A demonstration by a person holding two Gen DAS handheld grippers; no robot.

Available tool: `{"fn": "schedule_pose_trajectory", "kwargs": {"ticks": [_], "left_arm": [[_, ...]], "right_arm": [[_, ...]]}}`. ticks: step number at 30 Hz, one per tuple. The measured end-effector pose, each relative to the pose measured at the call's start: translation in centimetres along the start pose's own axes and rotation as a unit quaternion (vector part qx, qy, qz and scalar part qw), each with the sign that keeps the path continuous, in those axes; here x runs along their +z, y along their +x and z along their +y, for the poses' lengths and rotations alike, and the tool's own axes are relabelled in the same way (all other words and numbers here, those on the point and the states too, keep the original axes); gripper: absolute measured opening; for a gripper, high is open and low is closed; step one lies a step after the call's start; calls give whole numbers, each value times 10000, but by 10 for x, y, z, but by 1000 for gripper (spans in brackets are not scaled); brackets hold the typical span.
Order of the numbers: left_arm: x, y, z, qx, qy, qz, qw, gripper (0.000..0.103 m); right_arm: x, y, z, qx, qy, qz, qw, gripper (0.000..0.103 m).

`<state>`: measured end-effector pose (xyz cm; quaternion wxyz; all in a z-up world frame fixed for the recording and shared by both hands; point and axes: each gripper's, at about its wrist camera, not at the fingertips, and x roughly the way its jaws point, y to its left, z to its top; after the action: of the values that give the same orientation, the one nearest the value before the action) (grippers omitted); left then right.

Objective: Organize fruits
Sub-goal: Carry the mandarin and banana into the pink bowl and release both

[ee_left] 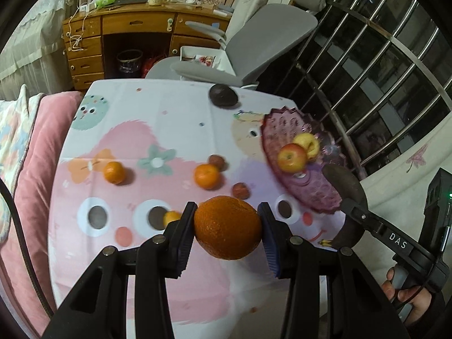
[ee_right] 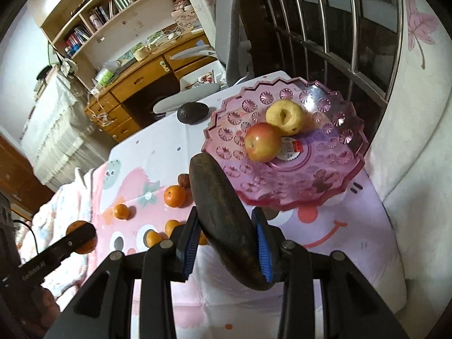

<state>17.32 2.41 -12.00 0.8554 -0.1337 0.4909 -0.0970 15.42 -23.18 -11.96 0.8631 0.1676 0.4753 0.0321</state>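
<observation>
My left gripper [ee_left: 227, 227] is shut on a large orange [ee_left: 228, 227], held above the table. My right gripper [ee_right: 224, 243] is shut on a long dark brown fruit [ee_right: 223, 220], lifted just in front of the pink glass plate [ee_right: 333, 186]. That plate holds a red-yellow apple [ee_right: 262, 141] and a yellow apple [ee_right: 286, 117]. In the left wrist view the plate [ee_left: 308, 195] lies at the right with the same apples [ee_left: 291, 158], and the right gripper's finger [ee_left: 367, 219] grips the dark fruit [ee_left: 346, 182] beside it. A dark avocado [ee_left: 223, 95] lies at the table's far edge.
Small tangerines [ee_left: 113, 172] [ee_left: 206, 175], brown dates [ee_left: 217, 161] [ee_left: 241, 190] and a tiny orange fruit [ee_left: 171, 217] lie loose on the cartoon-print tablecloth [ee_left: 135, 141]. A grey chair [ee_left: 254, 45], a wooden desk [ee_left: 93, 42] and metal window bars [ee_left: 381, 70] stand beyond; a pink cushion [ee_left: 34, 155] flanks the left.
</observation>
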Motion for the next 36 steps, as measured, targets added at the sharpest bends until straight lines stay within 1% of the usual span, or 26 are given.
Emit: {"fn": "schedule_pose_trajectory", "kwargs": {"ticks": [5,11,15,19,23,27,34,36], "left_arm": [[4,10,-39,68,-136,-142,9998,42],[12,31,-80,119,-206,-228,9995,42],[17,48,-101,124,-250,-215,9994,42],[22,66,-119,144,-247,-149,9995,42],[27,88,-133,166,-288,-38,9994,42],[29,107,-143,176,-305,70,9994,42],[28,139,-160,144,-320,339,9988,42],[27,146,-162,161,-327,411,9985,43]], "right_arm": [[26,1,-32,335,23,94,9994,36],[53,11,-67,558,37,194,9982,36],[71,24,-92,708,253,346,9966,36],[85,35,-106,727,294,423,9960,34],[96,50,-118,738,310,543,9953,29],[102,67,-131,636,308,682,9952,29],[107,82,-147,527,342,888,9941,29],[107,83,-152,531,402,920,9935,30]]}}
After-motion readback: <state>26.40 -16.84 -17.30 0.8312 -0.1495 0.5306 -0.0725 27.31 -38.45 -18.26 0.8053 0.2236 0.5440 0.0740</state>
